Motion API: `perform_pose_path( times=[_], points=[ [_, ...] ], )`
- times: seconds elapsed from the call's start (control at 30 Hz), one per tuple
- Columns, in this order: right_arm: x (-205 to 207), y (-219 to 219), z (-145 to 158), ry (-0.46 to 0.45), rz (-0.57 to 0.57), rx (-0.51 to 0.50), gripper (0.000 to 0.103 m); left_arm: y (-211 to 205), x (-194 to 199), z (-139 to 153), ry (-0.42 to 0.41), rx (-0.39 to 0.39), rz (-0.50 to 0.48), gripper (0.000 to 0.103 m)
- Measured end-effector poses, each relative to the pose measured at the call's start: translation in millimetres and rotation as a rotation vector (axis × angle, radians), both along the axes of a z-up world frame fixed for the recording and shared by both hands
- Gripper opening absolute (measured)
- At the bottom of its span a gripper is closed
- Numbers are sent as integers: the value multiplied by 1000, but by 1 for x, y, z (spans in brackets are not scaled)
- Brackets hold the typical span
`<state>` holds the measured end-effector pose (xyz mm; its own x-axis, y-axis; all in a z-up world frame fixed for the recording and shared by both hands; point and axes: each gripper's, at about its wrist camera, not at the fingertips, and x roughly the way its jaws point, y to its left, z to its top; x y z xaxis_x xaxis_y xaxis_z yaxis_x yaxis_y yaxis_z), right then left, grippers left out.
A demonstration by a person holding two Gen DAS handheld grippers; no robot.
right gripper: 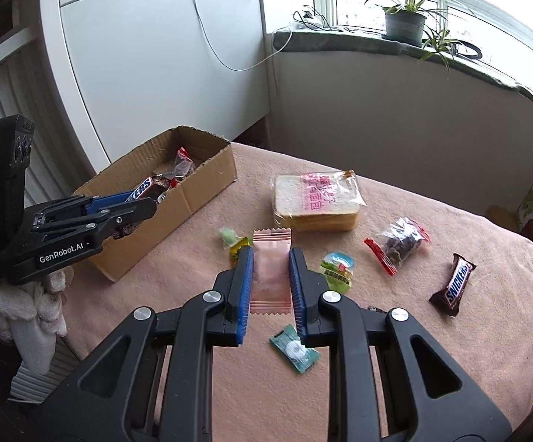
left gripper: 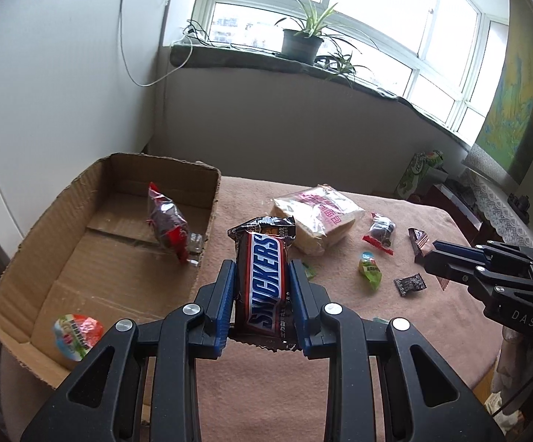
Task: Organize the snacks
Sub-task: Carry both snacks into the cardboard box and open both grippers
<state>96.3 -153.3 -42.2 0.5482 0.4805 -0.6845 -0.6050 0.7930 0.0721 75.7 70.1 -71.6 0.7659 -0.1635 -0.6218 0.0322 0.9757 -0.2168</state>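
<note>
My left gripper (left gripper: 262,269) is shut on a brown Snickers bar (left gripper: 264,276), which stands lengthwise between the blue pads, just right of the cardboard box (left gripper: 45,228). In the right wrist view that gripper (right gripper: 145,202) hangs over the box's near wall (right gripper: 200,191) with the bar (right gripper: 141,188) in it. My right gripper (right gripper: 271,254) is shut on a pale pink sachet (right gripper: 271,276), held above the pink tablecloth (right gripper: 450,368). The box holds a dark snack bag with red ends (left gripper: 167,221) and a jelly cup (left gripper: 76,335).
On the cloth lie a bagged loaf of sliced bread (right gripper: 318,202), a dark snack bag (right gripper: 401,243), a second Snickers (right gripper: 454,285), a green jelly cup (right gripper: 336,270), a green candy (right gripper: 296,348) and a yellow-green candy (right gripper: 235,243). A small black candy (left gripper: 410,283) lies near the right gripper (left gripper: 432,254).
</note>
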Motion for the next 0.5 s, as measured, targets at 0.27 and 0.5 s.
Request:
perform_pose_path(
  times=[0.27, 0.5],
  points=[
    [5, 58, 13, -23, 92, 15, 20, 45, -21, 7, -21, 0, 101, 27],
    [14, 109, 15, -16, 156, 23, 20, 89, -32, 6, -21, 7, 206, 27]
  ],
)
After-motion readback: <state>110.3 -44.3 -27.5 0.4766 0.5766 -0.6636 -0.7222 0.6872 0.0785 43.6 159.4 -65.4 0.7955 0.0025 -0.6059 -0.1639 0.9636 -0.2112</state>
